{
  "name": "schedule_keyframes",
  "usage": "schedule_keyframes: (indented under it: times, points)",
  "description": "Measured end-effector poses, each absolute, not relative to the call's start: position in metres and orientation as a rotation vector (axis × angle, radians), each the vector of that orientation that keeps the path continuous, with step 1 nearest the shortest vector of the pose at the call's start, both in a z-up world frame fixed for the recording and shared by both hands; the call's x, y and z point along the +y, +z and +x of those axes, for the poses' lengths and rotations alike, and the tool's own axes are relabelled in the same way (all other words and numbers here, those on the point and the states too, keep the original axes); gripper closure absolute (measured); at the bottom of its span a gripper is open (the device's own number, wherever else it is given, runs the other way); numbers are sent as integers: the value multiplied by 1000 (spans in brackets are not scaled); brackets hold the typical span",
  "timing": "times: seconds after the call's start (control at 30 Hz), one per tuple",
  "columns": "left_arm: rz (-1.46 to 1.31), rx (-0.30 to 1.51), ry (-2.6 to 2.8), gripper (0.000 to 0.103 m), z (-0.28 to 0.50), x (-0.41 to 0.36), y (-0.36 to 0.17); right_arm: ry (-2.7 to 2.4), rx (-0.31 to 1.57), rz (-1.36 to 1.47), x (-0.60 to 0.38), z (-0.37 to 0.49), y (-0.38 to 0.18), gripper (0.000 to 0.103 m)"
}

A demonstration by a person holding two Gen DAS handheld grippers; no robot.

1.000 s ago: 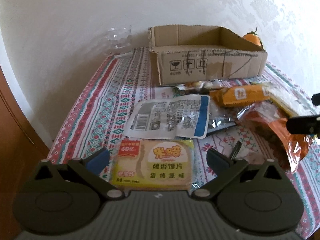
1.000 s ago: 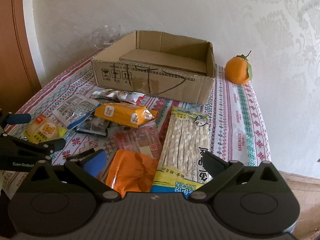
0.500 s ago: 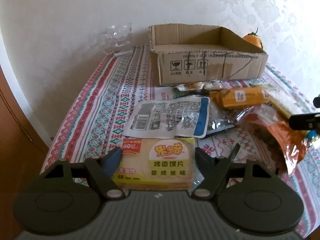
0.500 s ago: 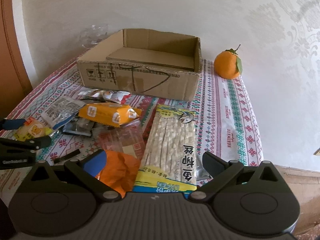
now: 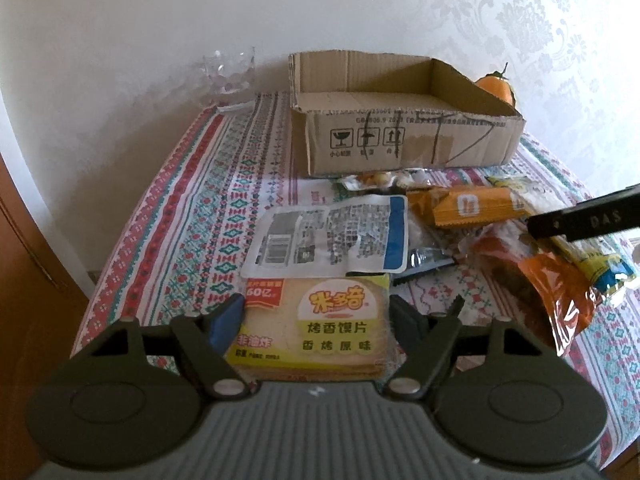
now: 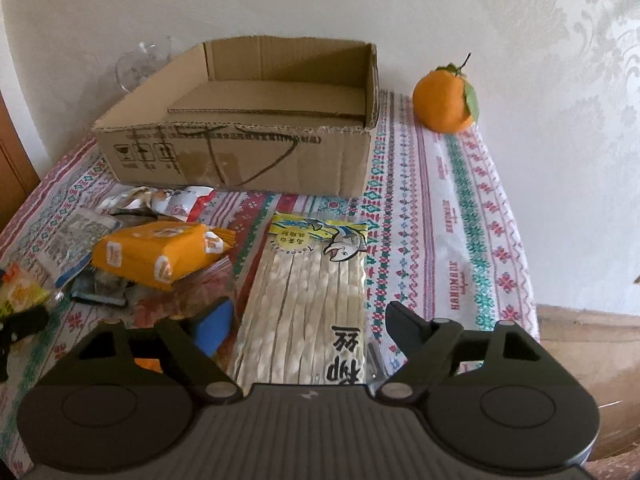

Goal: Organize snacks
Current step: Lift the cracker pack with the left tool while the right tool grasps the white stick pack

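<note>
My left gripper (image 5: 320,314) is shut on the yellow toast-crisp packet (image 5: 320,328), its fingers pressing both side edges. My right gripper (image 6: 308,320) is open, its fingers either side of the long white fish-strip packet (image 6: 316,292) lying on the cloth. An open cardboard box (image 5: 400,148) stands behind the snacks, empty inside; it also shows in the right wrist view (image 6: 248,152). Loose snacks lie in front of it: a grey-and-blue pouch (image 5: 332,240), an orange packet (image 5: 472,210) (image 6: 160,256) and an orange bag (image 5: 556,292).
An orange fruit (image 6: 444,100) stands right of the box by the wall. A glass bowl (image 5: 230,76) stands left of the box. The patterned tablecloth (image 5: 188,220) ends at the table's right edge (image 6: 528,280). A wooden door (image 5: 24,280) is at left.
My left gripper closed from open onto the yellow toast-crisp packet. My right gripper moved forward and down over the fish-strip packet, jaws narrowing around it.
</note>
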State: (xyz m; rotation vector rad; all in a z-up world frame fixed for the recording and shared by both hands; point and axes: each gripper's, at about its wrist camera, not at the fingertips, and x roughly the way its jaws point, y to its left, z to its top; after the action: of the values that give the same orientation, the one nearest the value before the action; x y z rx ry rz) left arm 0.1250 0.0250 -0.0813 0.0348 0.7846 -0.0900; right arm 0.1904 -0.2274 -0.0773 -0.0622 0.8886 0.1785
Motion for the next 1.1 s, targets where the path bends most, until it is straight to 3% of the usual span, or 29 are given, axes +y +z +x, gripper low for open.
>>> schedule_keyframes:
  times: [0.07, 0.27, 1.1]
  points:
    - [29, 788, -93, 27, 125, 26, -81, 184, 894, -43, -230, 194, -78, 33]
    - [24, 794, -105, 27, 126, 26, -79, 184, 904, -55, -231, 192, -77, 39]
    - [48, 756, -200, 27, 101, 33, -27, 248, 744, -80, -228, 177, -3, 39]
